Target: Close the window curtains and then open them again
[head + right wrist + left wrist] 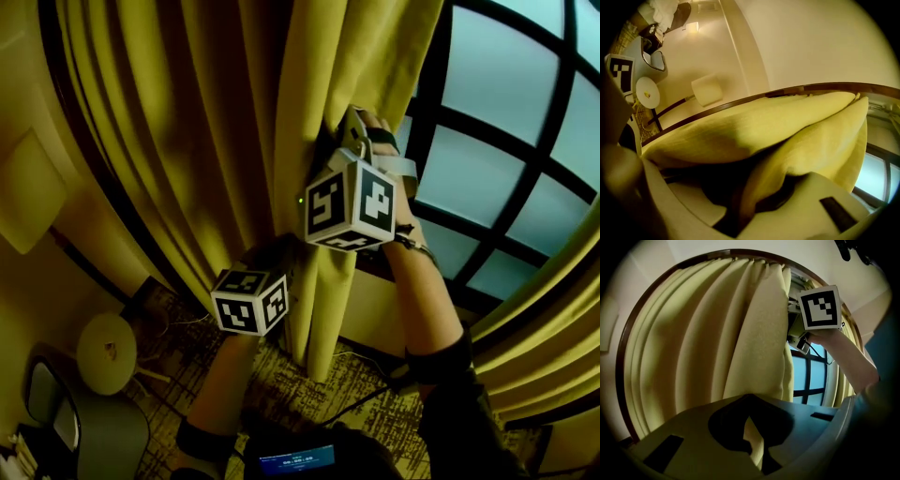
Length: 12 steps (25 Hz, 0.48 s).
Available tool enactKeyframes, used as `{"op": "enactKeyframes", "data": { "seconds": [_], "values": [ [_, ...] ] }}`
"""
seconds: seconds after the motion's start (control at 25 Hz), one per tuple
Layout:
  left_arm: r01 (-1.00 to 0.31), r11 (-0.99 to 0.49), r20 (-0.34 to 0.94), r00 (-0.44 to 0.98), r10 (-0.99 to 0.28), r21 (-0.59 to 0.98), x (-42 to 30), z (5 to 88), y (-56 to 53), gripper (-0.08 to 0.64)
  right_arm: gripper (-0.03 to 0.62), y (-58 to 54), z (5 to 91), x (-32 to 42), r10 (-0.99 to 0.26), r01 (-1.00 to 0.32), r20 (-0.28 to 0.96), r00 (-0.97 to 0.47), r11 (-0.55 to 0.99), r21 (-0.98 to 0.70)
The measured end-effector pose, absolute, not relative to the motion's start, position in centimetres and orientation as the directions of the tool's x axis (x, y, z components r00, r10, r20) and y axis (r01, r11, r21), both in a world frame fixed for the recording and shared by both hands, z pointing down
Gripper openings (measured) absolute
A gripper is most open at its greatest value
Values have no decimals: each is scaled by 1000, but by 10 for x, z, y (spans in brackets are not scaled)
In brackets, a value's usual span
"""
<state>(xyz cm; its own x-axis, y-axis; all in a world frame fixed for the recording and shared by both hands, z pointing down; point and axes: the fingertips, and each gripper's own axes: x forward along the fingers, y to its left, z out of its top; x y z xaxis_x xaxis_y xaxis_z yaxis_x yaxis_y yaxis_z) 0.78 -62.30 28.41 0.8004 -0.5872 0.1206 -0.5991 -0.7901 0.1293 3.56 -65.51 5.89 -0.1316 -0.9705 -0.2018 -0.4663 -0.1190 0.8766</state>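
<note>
No readable words, brands or numbers anywhere. Only signs are black-and-white square code patterns on the left cube (250, 302) and right cube (352, 206), one pattern per face, no letters or digits in them. One such pattern also faces the camera in the left gripper view, and part of another sits at the right gripper view's left edge. Small lit screen (296, 459) at the head view's bottom has bluish lines, too small to read.
</note>
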Motion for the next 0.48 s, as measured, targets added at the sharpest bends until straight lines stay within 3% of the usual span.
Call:
{"op": "enactKeyframes", "data": {
  "seconds": [0.48],
  "values": [
    [-614, -769, 109, 789, -604, 179, -102, 285, -704, 4, 78, -743, 64, -63, -983, -413, -151, -101, -97, 905]
  ]
}}
